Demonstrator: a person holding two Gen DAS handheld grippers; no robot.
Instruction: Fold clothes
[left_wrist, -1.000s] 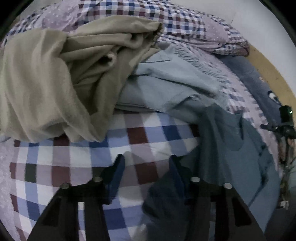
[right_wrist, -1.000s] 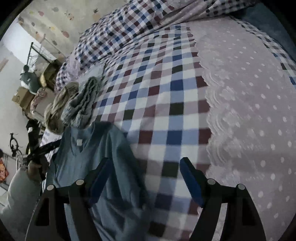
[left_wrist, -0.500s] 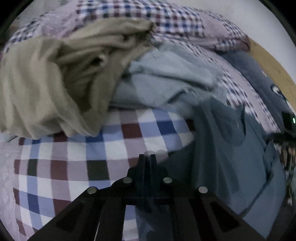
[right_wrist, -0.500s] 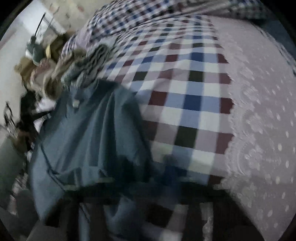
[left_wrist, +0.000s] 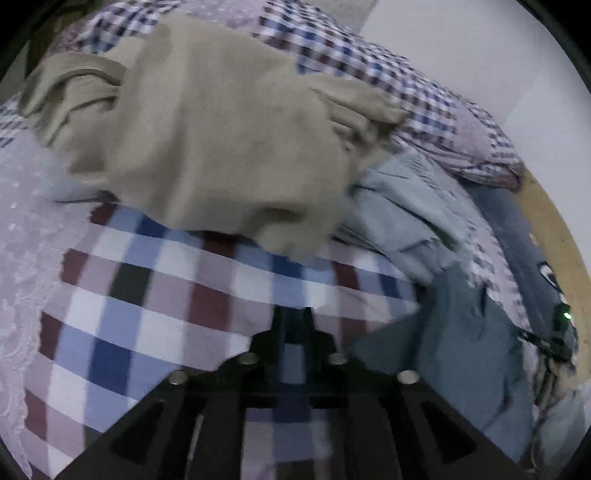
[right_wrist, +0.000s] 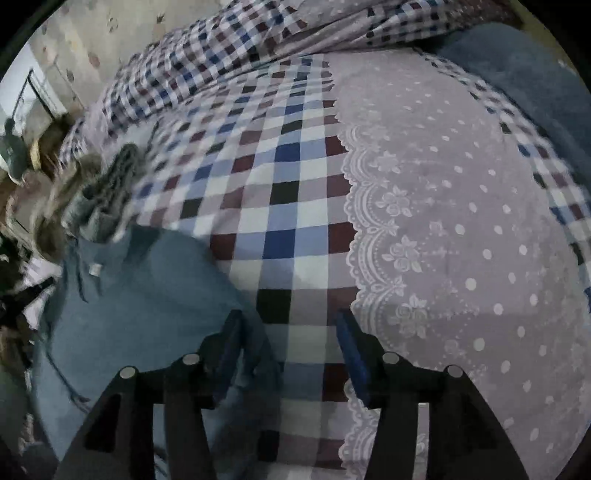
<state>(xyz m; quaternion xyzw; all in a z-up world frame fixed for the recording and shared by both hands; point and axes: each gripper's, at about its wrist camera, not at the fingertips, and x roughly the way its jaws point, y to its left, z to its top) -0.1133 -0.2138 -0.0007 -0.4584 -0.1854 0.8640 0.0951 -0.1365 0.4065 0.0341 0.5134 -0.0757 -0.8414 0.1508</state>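
A teal-blue shirt (left_wrist: 461, 332) lies spread on the checked bedspread (left_wrist: 147, 295). In the left wrist view my left gripper (left_wrist: 293, 317) is shut, and a corner flap of the shirt is drawn up against its right side; the hold itself is hidden behind the fingers. The right wrist view shows the same shirt (right_wrist: 147, 295) at lower left, collar label facing up. My right gripper (right_wrist: 291, 343) stands open, its left finger (right_wrist: 231, 347) over the shirt's edge and its right finger over bare bedspread (right_wrist: 280, 184).
A crumpled beige garment (left_wrist: 221, 129) and a pale blue-grey one (left_wrist: 406, 206) are heaped just beyond the left gripper. Checked pillows (left_wrist: 369, 66) lie behind them. A lilac lace panel (right_wrist: 443, 221) lies to the right, a dark blue blanket (right_wrist: 517, 74) beyond it.
My left gripper went from open to shut at the shirt's edge and has swung left, dragging the corner. The right gripper's view blurred half a second ago and is steady again, with the gripper open.
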